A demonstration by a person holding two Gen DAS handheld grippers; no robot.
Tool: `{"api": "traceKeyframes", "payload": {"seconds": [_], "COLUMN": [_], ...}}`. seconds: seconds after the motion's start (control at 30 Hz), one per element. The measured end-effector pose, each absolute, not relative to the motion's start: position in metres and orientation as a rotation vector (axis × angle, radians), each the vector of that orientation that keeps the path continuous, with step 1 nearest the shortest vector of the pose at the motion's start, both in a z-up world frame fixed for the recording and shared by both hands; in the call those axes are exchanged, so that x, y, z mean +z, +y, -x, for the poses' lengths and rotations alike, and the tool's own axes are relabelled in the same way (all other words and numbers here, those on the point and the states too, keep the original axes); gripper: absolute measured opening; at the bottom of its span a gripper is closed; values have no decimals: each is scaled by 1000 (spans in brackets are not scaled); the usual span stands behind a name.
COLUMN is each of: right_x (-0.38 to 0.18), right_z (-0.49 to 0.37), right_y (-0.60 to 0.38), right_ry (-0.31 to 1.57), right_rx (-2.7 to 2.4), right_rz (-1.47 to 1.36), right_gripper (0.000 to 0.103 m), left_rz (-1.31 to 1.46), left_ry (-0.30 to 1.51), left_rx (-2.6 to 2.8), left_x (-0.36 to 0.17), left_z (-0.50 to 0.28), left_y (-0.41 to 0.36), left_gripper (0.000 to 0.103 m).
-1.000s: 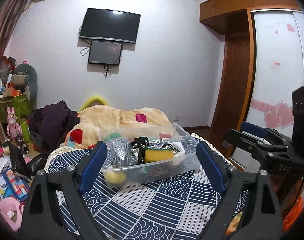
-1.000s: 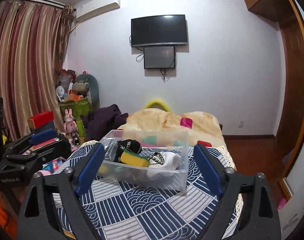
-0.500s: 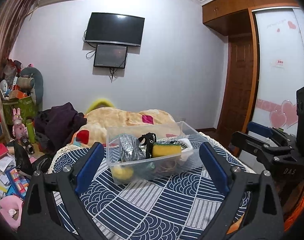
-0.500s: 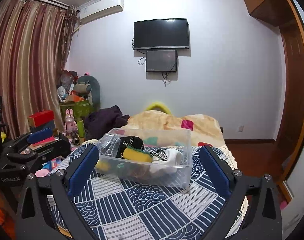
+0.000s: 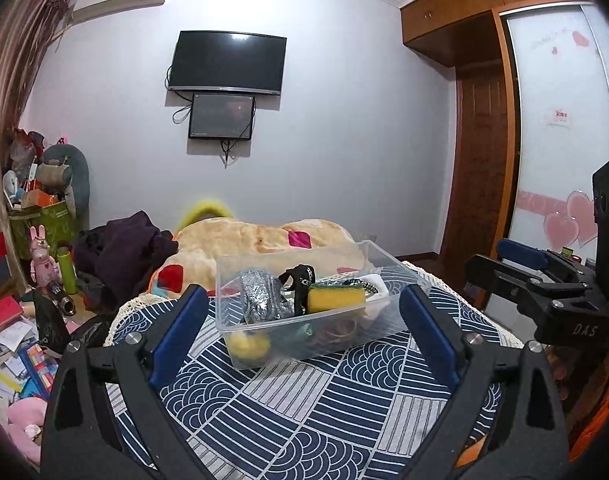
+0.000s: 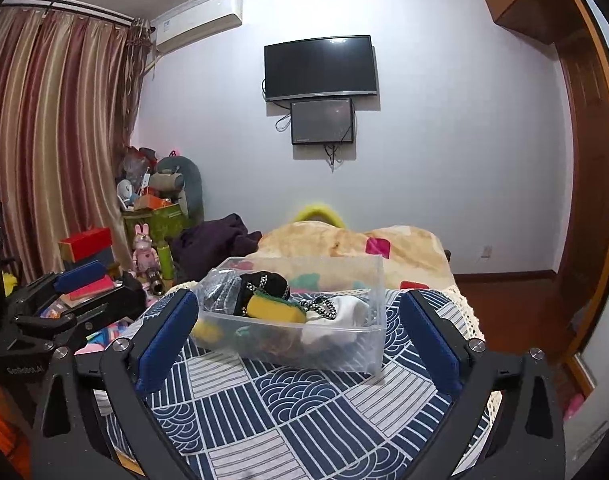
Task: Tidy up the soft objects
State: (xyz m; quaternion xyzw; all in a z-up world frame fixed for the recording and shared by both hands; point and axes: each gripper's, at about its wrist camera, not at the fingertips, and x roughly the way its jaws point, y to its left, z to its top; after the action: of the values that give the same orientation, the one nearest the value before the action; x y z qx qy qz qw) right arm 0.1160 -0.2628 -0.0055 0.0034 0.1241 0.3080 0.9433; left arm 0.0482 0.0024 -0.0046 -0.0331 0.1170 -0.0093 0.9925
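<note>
The clear plastic bin (image 5: 304,312), filled with a yellow sponge (image 5: 335,297), a silver pouch (image 5: 260,294), black straps and white cloth, rests on the blue patterned cloth (image 5: 304,412) ahead of both tongs, centred between each pair of fingertips and touching neither. The left gripper (image 5: 302,334) and right gripper (image 6: 300,340) are both spread wide and hold nothing. "DAS" is legible on the right gripper's body in the left view; lettering on the left gripper's body in the right view is too small to read with certainty.

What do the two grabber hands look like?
The left gripper and the right gripper are both black frames with silver screws. Each has two fingers lined with blue pads. Small white lettering marks their bodies. An orange sleeve shows behind.
</note>
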Motion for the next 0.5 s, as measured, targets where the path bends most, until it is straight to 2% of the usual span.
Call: {"api": "traceKeyframes", "payload": {"seconds": [0.5], "right_x": [-3], "right_z": [-114], "right_y": [-265], "right_ry": [252], "right_rx": [629], "right_rz": [-27], "right_gripper": [101], "left_rz": [79], "left_ry": [223], "left_rx": [-16], "left_x": [-2], "left_z": [-44], "left_y": [7], "left_gripper": [101]}}
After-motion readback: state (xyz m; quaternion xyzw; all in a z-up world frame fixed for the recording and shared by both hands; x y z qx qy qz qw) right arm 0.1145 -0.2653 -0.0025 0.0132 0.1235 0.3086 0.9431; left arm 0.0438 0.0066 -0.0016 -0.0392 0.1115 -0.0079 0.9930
